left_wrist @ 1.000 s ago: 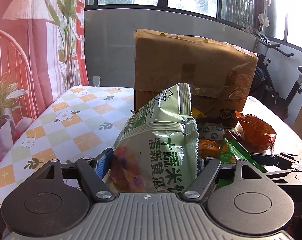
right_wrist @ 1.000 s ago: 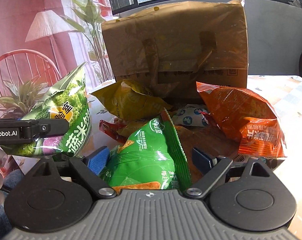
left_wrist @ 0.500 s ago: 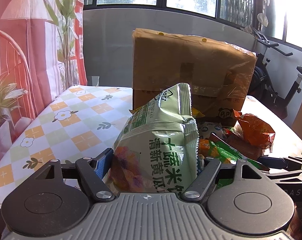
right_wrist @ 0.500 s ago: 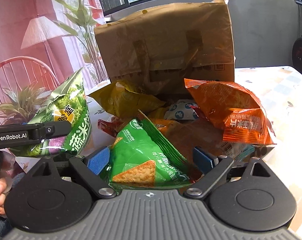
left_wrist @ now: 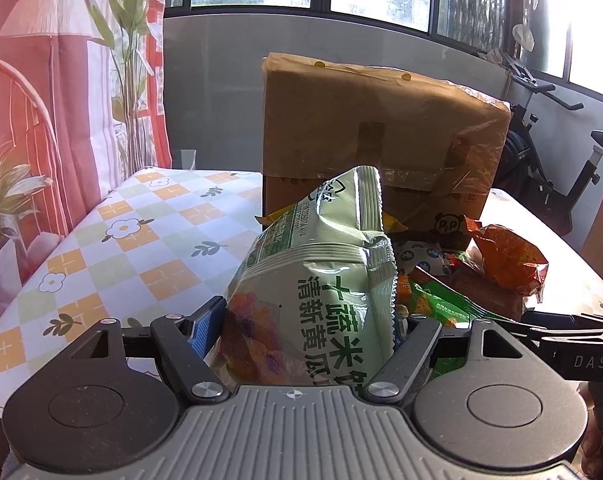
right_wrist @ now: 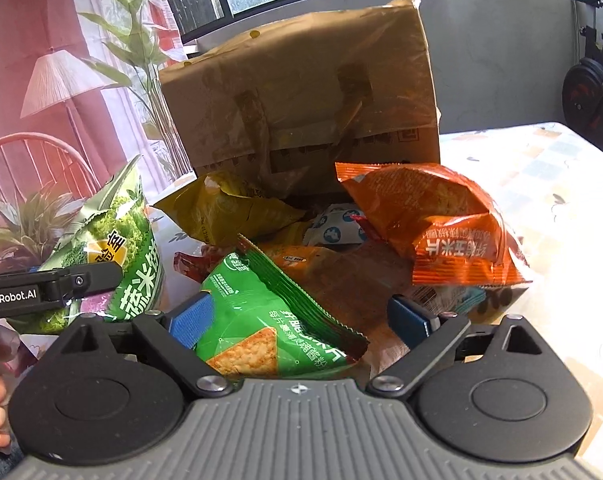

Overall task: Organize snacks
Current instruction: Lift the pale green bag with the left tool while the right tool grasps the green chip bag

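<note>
The left claw (left_wrist: 307, 330) is clamped on a pale green snack bag (left_wrist: 313, 280), held upright at lower centre of its view; the right claw (right_wrist: 299, 318) is opening, its pads clear of the bright green chip bag (right_wrist: 261, 312) lying between them atop the snack pile; behind stands a cardboard box (right_wrist: 301, 92) on the counter (left_wrist: 113, 236).

The pale green foil snack bag (left_wrist: 317, 300) carries large green characters "蔬米" and "清新黄瓜". The black arm of the left tool (right_wrist: 49, 286) reads "GenRobot.AI". The black arm of the right tool (left_wrist: 573, 354) shows "DAS". The brown cardboard box (left_wrist: 381, 140) bears a panda face marked "P.P".
</note>
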